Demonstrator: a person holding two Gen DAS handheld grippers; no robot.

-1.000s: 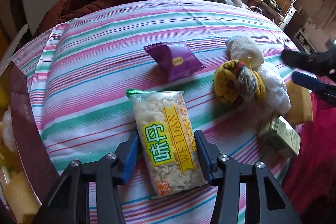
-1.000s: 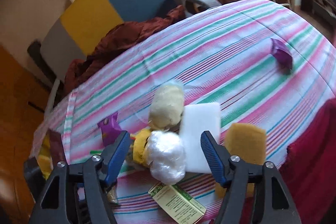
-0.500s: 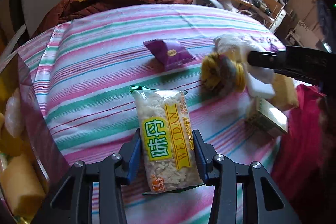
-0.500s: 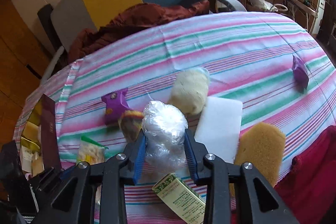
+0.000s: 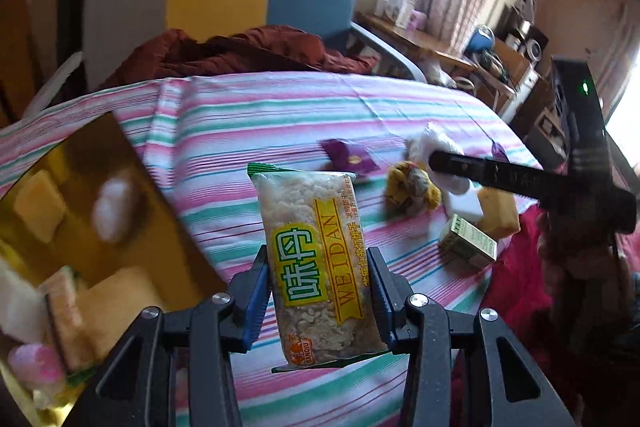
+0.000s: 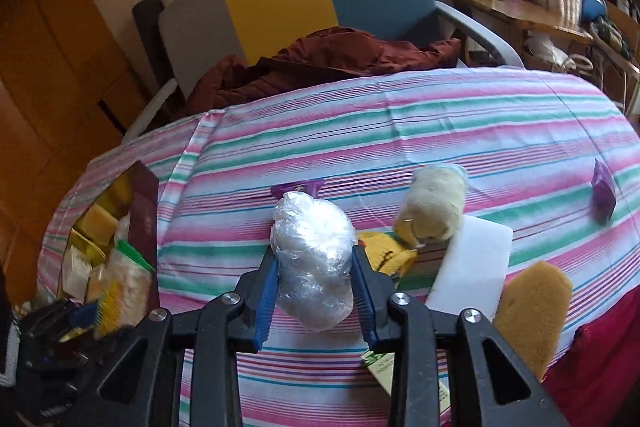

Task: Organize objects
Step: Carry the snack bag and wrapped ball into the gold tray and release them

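My left gripper [image 5: 319, 287] is shut on a clear snack packet [image 5: 316, 263] with a yellow and green label. It holds the packet above the striped tablecloth [image 5: 280, 115], beside an open gold-lined box [image 5: 80, 155] at the left. My right gripper [image 6: 314, 275] is shut on a white ball wrapped in clear plastic [image 6: 312, 259], raised just over the cloth. In the right wrist view the left gripper [image 6: 80, 311] and its snack packet [image 6: 128, 283] sit low at the left by the box [image 6: 142, 211]. The left wrist view shows the right gripper [image 5: 444, 163] from the side.
On the cloth lie a purple sachet [image 5: 348, 159], a yellow knitted thing [image 6: 384, 251], a cream roll [image 6: 436, 207], a white sponge [image 6: 472, 267], a tan sponge [image 6: 532, 311], a green carton [image 5: 468, 245] and another purple sachet [image 6: 604, 193]. A chair with a brown jacket [image 5: 240, 55] stands behind.
The left gripper has closed on the snack packet, lifted it off the cloth and moved toward the box. The right gripper has shut on the wrapped ball and raised it.
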